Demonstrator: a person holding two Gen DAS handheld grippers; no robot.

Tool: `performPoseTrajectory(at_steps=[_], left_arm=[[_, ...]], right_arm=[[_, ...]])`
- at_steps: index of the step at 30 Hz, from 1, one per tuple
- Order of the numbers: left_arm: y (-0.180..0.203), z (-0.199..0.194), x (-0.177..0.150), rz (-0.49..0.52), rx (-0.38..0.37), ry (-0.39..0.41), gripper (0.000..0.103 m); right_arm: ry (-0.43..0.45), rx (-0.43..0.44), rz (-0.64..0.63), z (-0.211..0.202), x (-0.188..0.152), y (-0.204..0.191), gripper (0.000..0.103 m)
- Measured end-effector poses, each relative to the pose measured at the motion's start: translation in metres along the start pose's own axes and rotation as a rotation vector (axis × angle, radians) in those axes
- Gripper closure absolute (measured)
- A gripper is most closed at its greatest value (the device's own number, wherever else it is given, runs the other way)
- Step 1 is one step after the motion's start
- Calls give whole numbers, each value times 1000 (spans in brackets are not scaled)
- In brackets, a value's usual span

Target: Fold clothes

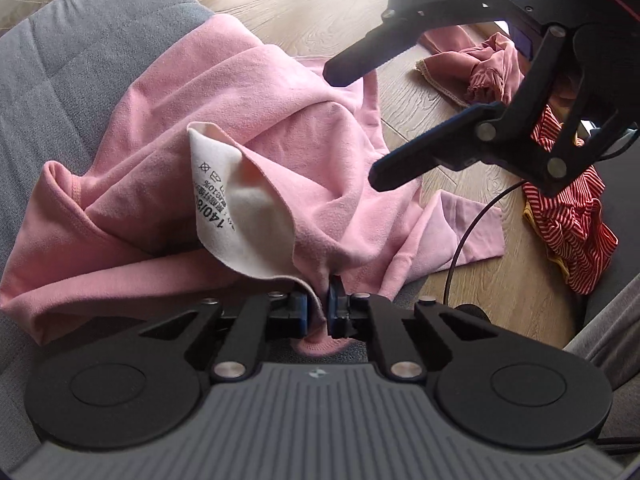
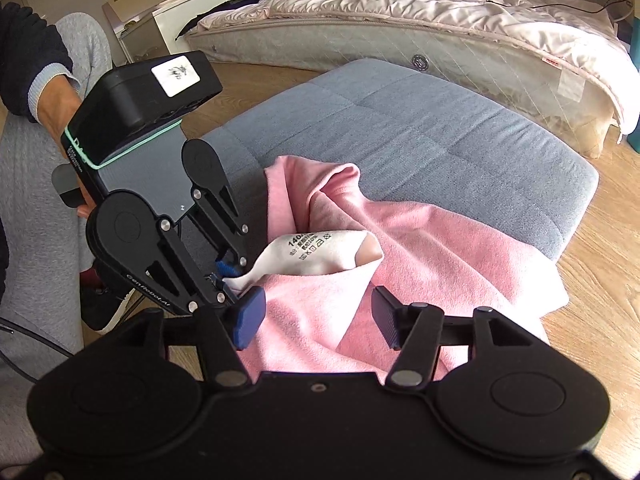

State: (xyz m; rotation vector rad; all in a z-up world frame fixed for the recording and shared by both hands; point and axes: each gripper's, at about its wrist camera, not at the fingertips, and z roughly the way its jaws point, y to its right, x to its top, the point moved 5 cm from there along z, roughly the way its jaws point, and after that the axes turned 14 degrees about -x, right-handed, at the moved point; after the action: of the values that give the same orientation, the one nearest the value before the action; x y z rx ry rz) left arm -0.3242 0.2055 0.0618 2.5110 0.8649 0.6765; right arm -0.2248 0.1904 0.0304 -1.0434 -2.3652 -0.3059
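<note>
A crumpled pink garment (image 1: 168, 120) lies on a grey cushioned stool (image 1: 60, 60), part of it hanging over the edge toward the floor. Its white inner lining with printed care marks (image 1: 236, 200) is turned out. My left gripper (image 1: 318, 312) is shut on the pink garment's edge, right beside the lining. In the right wrist view the same left gripper (image 2: 228, 276) pinches the cloth at the lining (image 2: 320, 252). My right gripper (image 2: 316, 320) hovers open just over the pink garment (image 2: 440, 260), nothing between its pads; the left wrist view shows it (image 1: 352, 124) above the cloth.
On the wooden floor (image 1: 312, 8) lie a dusty-rose garment (image 1: 480, 68) and a red striped one (image 1: 568, 220). A black cable (image 1: 468, 232) runs past the stool. A bed (image 2: 440, 28) stands beyond the stool (image 2: 440, 128). A person's sleeve and hand (image 2: 44, 92) hold the left gripper.
</note>
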Motion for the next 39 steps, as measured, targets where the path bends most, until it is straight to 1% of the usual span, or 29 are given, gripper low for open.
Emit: performPoseTrajectory(at_steps=[1,4,5,7,9,12,13,16,17,18,19,20,21,22,23,24,28,30,32,33,34,36,38,39], left_arm=[[7,-1,-1,41,-17,-6,93],[31,-6,-8,202,-5,-25,93],[36,-7,-9,250,-2,-35,93],[45,-14,-15,292,1,-38,93],[40,-18,-17,269,-9,-37,93],[31,-25,-20,206,-29,-36,94],[28,-25,-19,177,-35,-35,94],[26,-21,-17,139,-39,-22,94],[25,-22,-17,143,-35,-21,94],[25,-22,-16,147,-32,-19,93],[25,-23,-16,151,-28,-18,93],[24,-24,-16,155,-24,-19,93],[23,-24,-16,154,-27,-21,93],[21,-23,-17,144,-33,-21,93],[19,-22,-17,134,-40,-21,93],[18,-21,-17,123,-46,-22,93],[10,-24,-20,95,-54,-18,93],[10,-26,-20,90,-54,-10,93],[9,-29,-20,82,-58,-1,93],[8,-29,-20,64,-76,-2,93],[7,-30,-21,50,-82,1,93],[5,-30,-23,40,-83,-5,93],[5,-30,-24,49,-73,-8,93],[5,-31,-24,48,-77,-10,93]], right_arm=[[2,-2,11,0,-1,2,40],[3,-33,18,0,-3,8,39],[2,-45,22,1,-3,10,38],[2,-66,42,4,-2,16,32],[6,-60,87,10,1,21,31],[11,-20,127,21,9,21,31],[23,-22,100,26,13,18,31],[59,-43,4,43,25,7,32],[35,-30,-43,53,29,1,38],[15,-15,-72,60,31,-3,46],[7,-18,-111,67,32,-7,50],[-1,-21,-151,73,34,-11,60],[-8,-24,-190,80,35,-16,72],[-2,-37,-216,86,36,-19,78],[7,-42,-229,92,36,-23,88],[11,-45,-231,96,37,-25,93],[67,0,-95,94,47,-21,98],[107,14,-6,82,59,-8,99],[158,-5,48,66,73,6,100],[173,-9,67,59,80,13,102],[192,-46,76,53,86,21,102],[247,-240,9,39,96,34,102],[216,-289,-67,37,98,43,102],[193,-274,-85,38,97,44,100]])
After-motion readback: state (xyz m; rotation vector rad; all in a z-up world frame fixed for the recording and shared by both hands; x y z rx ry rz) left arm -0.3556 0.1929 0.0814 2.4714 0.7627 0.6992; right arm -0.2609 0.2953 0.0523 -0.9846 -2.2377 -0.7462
